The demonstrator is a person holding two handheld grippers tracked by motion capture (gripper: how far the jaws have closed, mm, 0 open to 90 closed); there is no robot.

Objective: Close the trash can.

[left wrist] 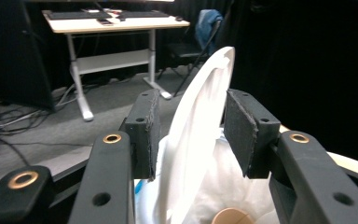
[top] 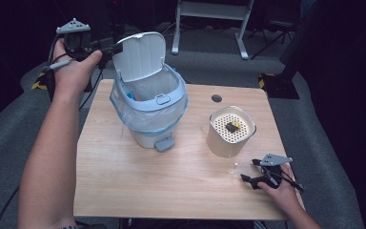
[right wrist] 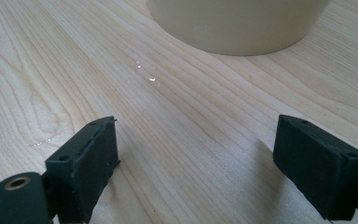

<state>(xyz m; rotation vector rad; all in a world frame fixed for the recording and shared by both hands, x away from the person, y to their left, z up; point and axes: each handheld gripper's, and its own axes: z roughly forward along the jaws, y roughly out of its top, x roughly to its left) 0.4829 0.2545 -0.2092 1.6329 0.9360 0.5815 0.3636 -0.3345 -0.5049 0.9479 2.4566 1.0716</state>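
Standing at the upper middle of the high view, on the far left part of the counter (top: 171, 191): a white pedal bin (top: 148, 107) lined with a clear bag, lid (top: 139, 55) tipped up and back, grey pedal facing the lower edge of the frame.

Hovering at the upper left of the high view, just beside the raised lid's left edge: the left claw (top: 110, 49), gripped by the left hand (top: 74, 71). Seen in the left gripper view, straddling the lid (left wrist: 200, 107) edge-on, the lid rising between the two black pads with a gap showing on each side, most plainly on the right; claw half wide, pressing on nothing that can be made out.

Resting low at the lower right of the high view, on the counter: the right claw (top: 249, 171), in the right hand (top: 281, 191). Standing wide apart in the right gripper view, with bare wood (right wrist: 186, 130) between the pads.

Sitting near that claw, toward the middle right: a cream container (top: 230, 131) with a perforated top bearing a small dark and yellow piece (top: 233, 126). Filling the upper edge of the right gripper view: the container's wall (right wrist: 237, 23).
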